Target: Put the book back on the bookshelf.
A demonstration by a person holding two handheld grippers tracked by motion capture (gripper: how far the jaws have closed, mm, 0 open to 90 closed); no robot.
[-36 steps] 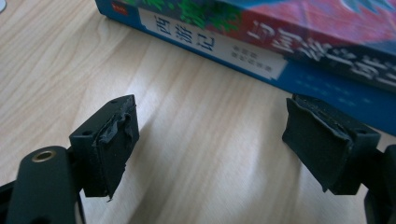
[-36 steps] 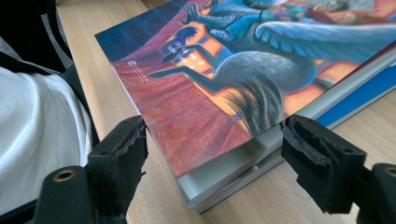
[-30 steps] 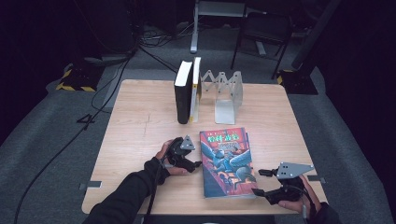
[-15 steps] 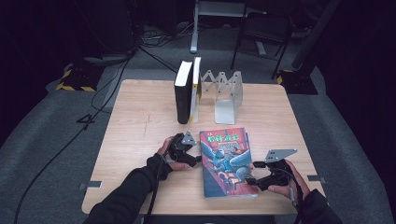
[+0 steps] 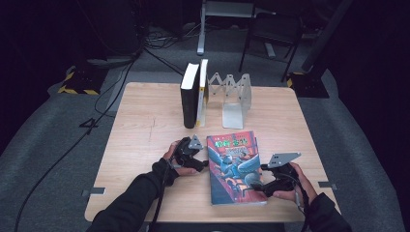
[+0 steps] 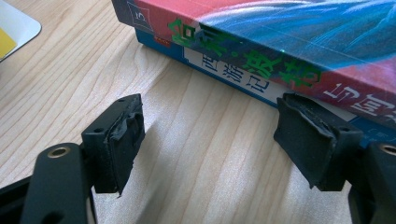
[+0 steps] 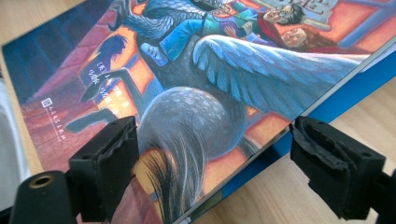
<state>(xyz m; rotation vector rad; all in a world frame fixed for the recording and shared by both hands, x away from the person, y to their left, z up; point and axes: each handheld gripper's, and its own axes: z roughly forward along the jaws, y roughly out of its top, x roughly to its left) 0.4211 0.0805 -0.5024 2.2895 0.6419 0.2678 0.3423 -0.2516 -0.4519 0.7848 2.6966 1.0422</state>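
- Landmark: the picture-cover book [image 5: 235, 168] lay flat on the table [image 5: 145, 125], cover up, near the table's front edge. All positions below are referred to it.
- Left of the book: the left gripper [image 5: 199, 163] rested just beside the spine edge, held by the person's left hand [image 5: 178, 155]. In the left gripper view the jaws stood apart with bare wood between them; the pads [image 6: 122, 135] faced the spine [image 6: 243, 74] and did not press on it. Nothing was held.
- Behind the book: two upright books [image 5: 194, 94] stood at the left end of a folding metal rack [image 5: 232, 96], well apart from it.
- Right of the book: the right gripper [image 5: 262, 180] sat at the near right corner. Its jaws had just been opening. In the right gripper view the book's open edge [image 7: 280, 135] ran between the pads [image 7: 109, 158], one over the cover and one beyond the edge; neither pad pressed. Nothing was held.
- Step in hand, as judged: approach for pickup, with both grippers bracketing the book.
- Next move, as judged: the right jaws must close squarely on the cover-and-page edge, deep enough not to slip; the left gripper should steady the spine while the book is raised toward the rack.
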